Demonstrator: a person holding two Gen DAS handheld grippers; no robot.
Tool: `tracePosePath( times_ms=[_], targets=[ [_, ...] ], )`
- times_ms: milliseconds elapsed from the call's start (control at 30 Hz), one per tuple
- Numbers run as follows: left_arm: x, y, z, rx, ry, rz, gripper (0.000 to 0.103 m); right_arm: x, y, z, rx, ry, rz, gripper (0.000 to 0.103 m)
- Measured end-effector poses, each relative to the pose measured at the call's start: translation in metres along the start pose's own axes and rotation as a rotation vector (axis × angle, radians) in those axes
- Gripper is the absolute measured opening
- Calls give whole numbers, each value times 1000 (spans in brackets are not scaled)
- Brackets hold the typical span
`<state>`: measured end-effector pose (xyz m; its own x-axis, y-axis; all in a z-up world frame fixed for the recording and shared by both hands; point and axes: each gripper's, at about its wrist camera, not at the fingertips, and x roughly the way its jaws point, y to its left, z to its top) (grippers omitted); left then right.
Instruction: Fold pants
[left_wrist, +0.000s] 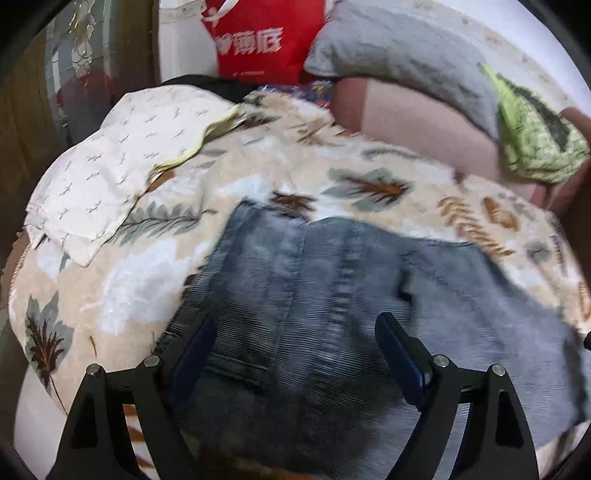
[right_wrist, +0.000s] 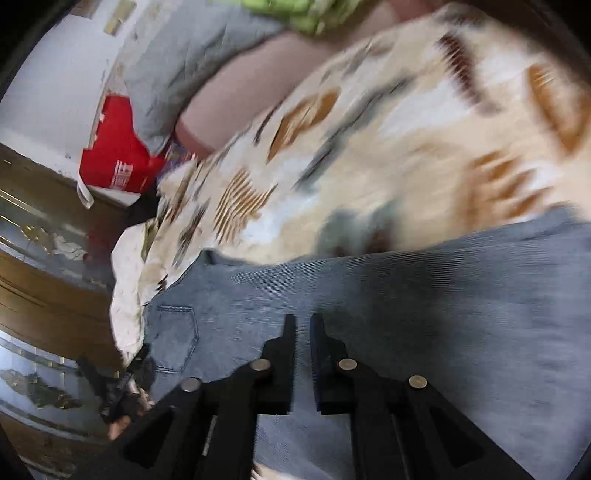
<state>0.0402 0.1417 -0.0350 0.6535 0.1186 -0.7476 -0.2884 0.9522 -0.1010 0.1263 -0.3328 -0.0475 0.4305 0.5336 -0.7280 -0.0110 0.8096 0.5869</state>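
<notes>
Grey-blue jeans (left_wrist: 314, 295) lie spread on a leaf-patterned blanket (left_wrist: 258, 162), with the waistband and a seam running down the middle. My left gripper (left_wrist: 295, 321) hovers just over them, jaws wide apart with nothing clamped between its fingers (left_wrist: 395, 343). In the right wrist view the jeans (right_wrist: 424, 295) stretch across the frame, a back pocket (right_wrist: 173, 336) at the left. My right gripper (right_wrist: 303, 319) is above the denim, its jaws parted by a narrow slit and gripping no cloth. The view is blurred.
A cream patterned cloth (left_wrist: 110, 166) lies at the blanket's left. Behind are a red bag (left_wrist: 262, 37), a grey pillow (left_wrist: 399, 55), a pinkish cushion (left_wrist: 424, 129) and a green cloth (left_wrist: 532, 136). A hand with a dark tool (right_wrist: 122, 398) shows at the lower left.
</notes>
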Motion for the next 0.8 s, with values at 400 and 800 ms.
tracePosePath(
  times_ms=[400,800],
  targets=[
    [2,-106,-45,337,69,-162,88,-60,-106,21,92,-79,-358,35],
    [5,-113,-54,428,28,-113,89,-41,-95,39,-18,-126,-447,15]
  ],
)
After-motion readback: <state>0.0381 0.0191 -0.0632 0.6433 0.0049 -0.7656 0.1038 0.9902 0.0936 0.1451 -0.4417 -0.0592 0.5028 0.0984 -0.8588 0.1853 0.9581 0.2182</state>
